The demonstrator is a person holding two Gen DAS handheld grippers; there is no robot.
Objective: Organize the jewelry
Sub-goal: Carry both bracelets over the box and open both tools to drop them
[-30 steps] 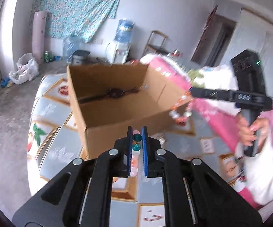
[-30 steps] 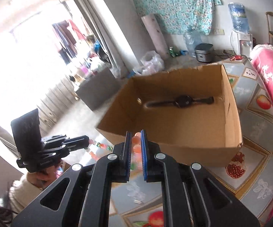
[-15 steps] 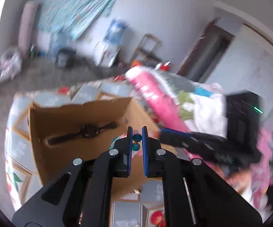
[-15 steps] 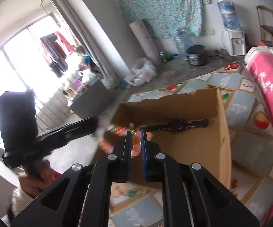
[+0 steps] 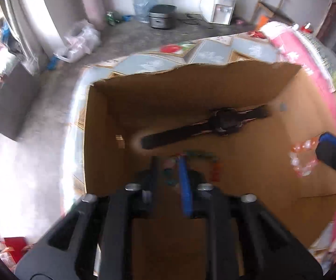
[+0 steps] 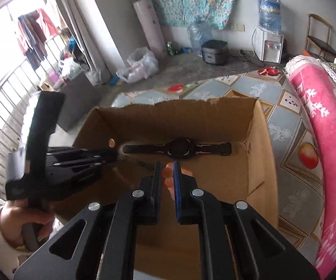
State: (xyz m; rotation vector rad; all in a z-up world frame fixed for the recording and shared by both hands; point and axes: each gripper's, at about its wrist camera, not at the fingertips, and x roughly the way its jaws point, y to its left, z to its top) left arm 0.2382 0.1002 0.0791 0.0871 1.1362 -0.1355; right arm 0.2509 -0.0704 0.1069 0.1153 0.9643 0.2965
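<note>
Both grippers over the open cardboard box (image 6: 258, 154), pointing down into it. Left gripper (image 5: 169, 170): jaws just been opening, multicolour bead bracelet (image 5: 198, 157) still in the gap and trailing out to the right of the blue pad; frame too blurred to tell whether pads still press on it. Right gripper (image 6: 167, 175): closed tight on an orange-and-white bead bracelet (image 5: 303, 158), beads bulging between the pads, loop hanging free inside the box near its right wall. Black wristwatch (image 6: 178, 148) already flat on the box floor along the far wall. Step in hand, as judged: drop both bracelets into the box. For a clean drop: tips kept inside the box walls and low, so beads land without bouncing over the rim; left jaws opened fully and held a beat before lifting, since a stretchy strand could snag on a pad edge and ride back out. Right release aimed at bare cardboard in the near right part, clear of the watch strap and apart from the left strand, to avoid tangling. Straight vertical lift afterwards, no sideways sweep near the torn far wall.
</note>
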